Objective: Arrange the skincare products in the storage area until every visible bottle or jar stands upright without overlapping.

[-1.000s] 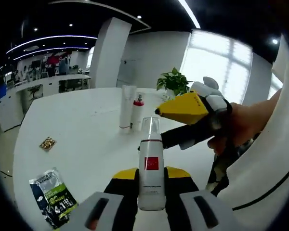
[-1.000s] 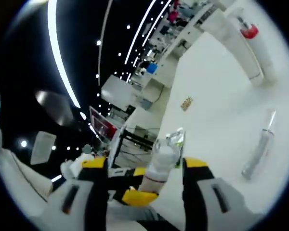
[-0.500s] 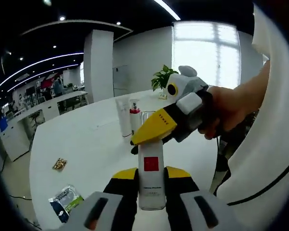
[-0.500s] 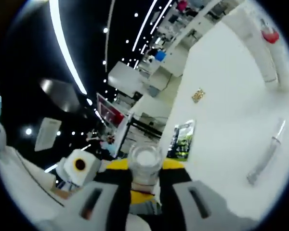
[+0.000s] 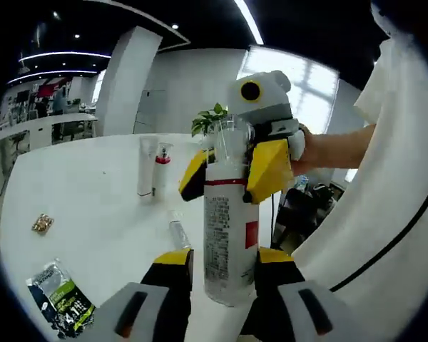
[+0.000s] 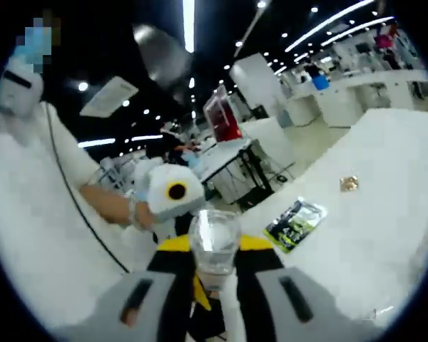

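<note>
A white spray bottle (image 5: 225, 235) with a clear cap (image 5: 227, 140) stands upright above the white table (image 5: 93, 206). My left gripper (image 5: 225, 262) is shut on its lower body. My right gripper (image 5: 228, 169) comes in from the right, its yellow jaws shut on the neck just below the clear cap. In the right gripper view the clear cap (image 6: 214, 239) sits between the jaws of my right gripper (image 6: 214, 251). A white tube (image 5: 144, 167) and a small red-capped bottle (image 5: 161, 171) stand upright at the back. A thin clear tube (image 5: 177, 229) lies flat on the table.
A green snack packet (image 5: 57, 299) and a small wrapped sweet (image 5: 41, 223) lie at the left on the table; the packet (image 6: 296, 222) and sweet (image 6: 349, 184) also show in the right gripper view. A potted plant (image 5: 212, 121) stands behind. A person's arm (image 5: 342, 146) reaches in.
My right gripper has closed on the bottle's top from an open stance beside it. The bottle has turned, so its red square now faces right. Both views have swung.
</note>
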A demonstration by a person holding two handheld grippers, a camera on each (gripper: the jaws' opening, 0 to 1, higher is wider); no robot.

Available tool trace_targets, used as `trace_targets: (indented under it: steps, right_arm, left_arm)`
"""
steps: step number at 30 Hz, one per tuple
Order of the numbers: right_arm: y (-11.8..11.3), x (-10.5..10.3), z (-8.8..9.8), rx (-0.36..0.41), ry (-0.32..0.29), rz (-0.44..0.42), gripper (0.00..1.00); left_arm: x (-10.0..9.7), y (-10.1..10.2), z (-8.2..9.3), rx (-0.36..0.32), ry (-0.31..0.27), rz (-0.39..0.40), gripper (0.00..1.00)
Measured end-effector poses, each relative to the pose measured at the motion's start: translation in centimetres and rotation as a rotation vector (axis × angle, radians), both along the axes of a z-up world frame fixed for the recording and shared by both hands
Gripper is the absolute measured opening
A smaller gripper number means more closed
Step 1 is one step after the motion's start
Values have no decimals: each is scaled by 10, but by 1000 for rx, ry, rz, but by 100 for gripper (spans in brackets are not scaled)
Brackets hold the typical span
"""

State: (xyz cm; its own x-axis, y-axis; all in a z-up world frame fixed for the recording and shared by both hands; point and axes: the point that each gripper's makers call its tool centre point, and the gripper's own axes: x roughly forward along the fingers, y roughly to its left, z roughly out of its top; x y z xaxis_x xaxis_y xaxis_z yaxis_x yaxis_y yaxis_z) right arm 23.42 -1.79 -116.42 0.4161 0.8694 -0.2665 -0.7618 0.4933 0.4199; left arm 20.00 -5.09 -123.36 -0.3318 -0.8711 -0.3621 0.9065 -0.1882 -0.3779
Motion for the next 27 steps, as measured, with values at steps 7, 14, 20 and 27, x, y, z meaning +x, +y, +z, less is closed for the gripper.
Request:
trace_targets:
  steps: [7,14,20,27]
  right_arm:
    - [16,4,6,-39,-20,115,19]
    - [3,27,3,-57,-37,-85,32]
    - [-10,36,4,24,-2,-280,32]
    - [-8,40,-4,-21,26,-319,32]
  left_arm:
    - [-2,5,9,-39,11,17,24]
    - [34,0,19,-106,42,242,23]
    - [53,0,10,-39,-65,313,23]
    - [72,-3,0,50,-174,420,23]
